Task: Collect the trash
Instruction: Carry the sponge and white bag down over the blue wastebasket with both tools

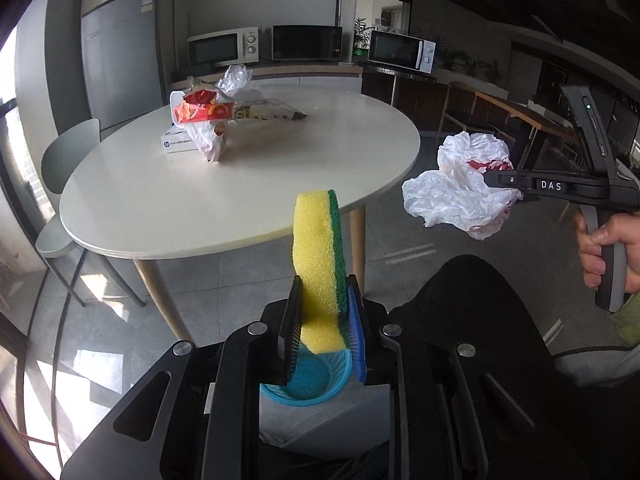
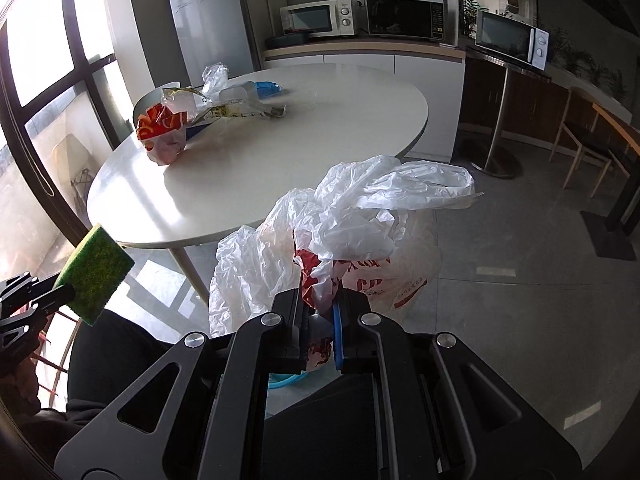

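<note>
Fingers (image 1: 505, 179) marked "DAS" pinch a red-printed plastic bag (image 1: 456, 188).

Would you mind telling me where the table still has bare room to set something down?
The table is bare across its near half and its right side, from the red paper bag out to the rim. The far left corner is crowded: that bag, a white box, clear plastic wrap and a flattened wrapper lie bunched together.
</note>
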